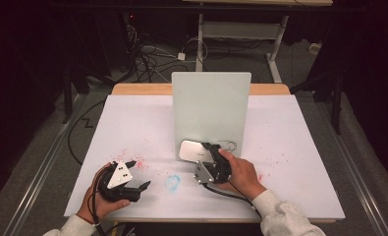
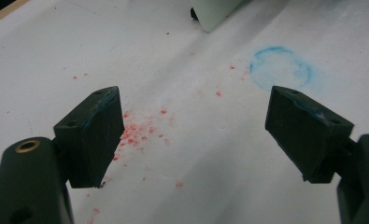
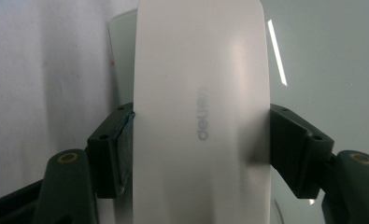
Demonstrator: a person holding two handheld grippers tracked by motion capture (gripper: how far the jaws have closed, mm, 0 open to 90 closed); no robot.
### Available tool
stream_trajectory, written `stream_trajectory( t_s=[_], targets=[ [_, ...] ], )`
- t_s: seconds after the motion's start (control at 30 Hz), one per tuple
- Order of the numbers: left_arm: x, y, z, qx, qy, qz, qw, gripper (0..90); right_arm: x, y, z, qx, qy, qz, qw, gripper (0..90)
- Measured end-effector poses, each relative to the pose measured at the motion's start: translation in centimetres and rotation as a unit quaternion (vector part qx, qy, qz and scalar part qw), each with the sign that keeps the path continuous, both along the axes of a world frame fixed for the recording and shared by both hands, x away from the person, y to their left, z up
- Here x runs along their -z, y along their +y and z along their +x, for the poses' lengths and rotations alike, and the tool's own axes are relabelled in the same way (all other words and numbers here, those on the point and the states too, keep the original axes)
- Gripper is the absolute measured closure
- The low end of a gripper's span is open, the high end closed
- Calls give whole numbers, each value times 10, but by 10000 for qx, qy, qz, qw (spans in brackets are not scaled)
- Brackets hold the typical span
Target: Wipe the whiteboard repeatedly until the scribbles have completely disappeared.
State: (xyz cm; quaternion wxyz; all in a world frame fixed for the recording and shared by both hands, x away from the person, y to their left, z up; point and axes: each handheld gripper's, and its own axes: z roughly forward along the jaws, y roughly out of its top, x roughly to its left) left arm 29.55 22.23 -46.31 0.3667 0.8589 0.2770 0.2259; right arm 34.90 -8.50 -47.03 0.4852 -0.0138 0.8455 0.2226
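Observation:
A white rounded block (image 1: 190, 150) marked "deli" (image 3: 201, 116) lies at the foot of an upright pale board (image 1: 211, 108) in the middle of the table. My right gripper (image 1: 205, 152) is shut on it; in the right gripper view (image 3: 201, 149) both black pads press its long sides. My left gripper (image 1: 140, 173) hovers low over the table's front left. Its jaws (image 2: 196, 130) stand wide apart with nothing between them, above red specks (image 2: 135, 133).
White paper covers the table (image 1: 290, 147). A blue chalky ring (image 1: 173, 182) (image 2: 280, 67) is drawn between the two grippers, and red specks (image 1: 132, 160) are scattered at the left. The board's base (image 2: 215, 11) stands beyond the ring. Cables lie on the floor behind.

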Motion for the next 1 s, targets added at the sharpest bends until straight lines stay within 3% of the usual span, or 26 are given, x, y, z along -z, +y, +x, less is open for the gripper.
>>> stream_trajectory(
  t_s=[0.17, 0.33, 1.0],
  targets=[
    [-1, 1, 0, -5, -8, -23, 10000, 187, 2, 16, -1, 1, -45, -66, 10000, 312],
    [-1, 1, 0, -9, -12, -22, 10000, 187, 1, 11, -1, 47, -18, -70, 10000, 312],
    [-2, 1, -1, -25, -24, -10, 10000, 187, -4, -73, -3, 671, -115, -28, 9977, 312]
  ],
)
